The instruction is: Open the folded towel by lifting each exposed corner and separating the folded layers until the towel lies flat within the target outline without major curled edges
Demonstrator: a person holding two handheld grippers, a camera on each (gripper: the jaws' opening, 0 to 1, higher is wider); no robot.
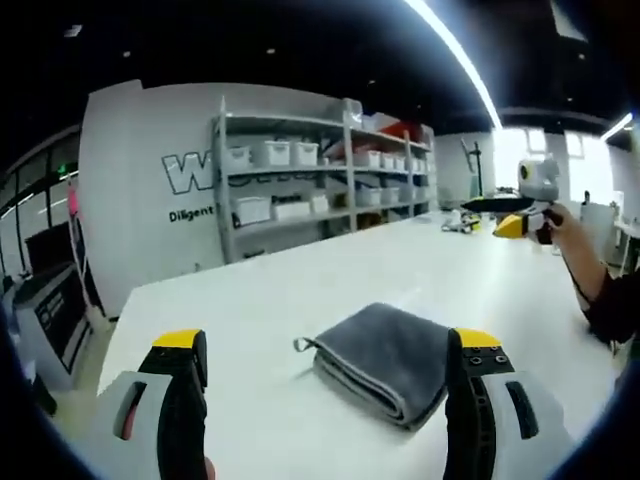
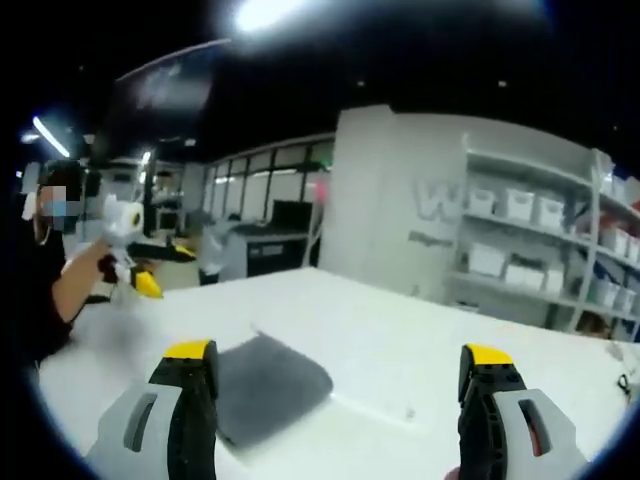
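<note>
A grey towel (image 1: 385, 360) lies folded on the white table (image 1: 300, 290), with a small loop at its left corner. My left gripper (image 1: 328, 345) hovers just short of it, open, jaws wide apart on either side of the towel. In the right gripper view the same towel (image 2: 265, 385) lies low and left on the table (image 2: 400, 340). My right gripper (image 2: 338, 352) is open and holds nothing, with its left jaw over the towel's edge. A hand holds the right gripper (image 1: 528, 212) above the table's far right. The left gripper (image 2: 125, 255) appears blurred at the left, also in a hand.
Grey shelves (image 1: 320, 170) with white bins stand behind the table, beside a white wall with dark lettering (image 1: 190, 175). A dark machine (image 1: 55, 310) sits off the table's left edge. A person's arm (image 1: 590, 270) reaches in from the right. Small items (image 1: 460, 222) lie at the table's far end.
</note>
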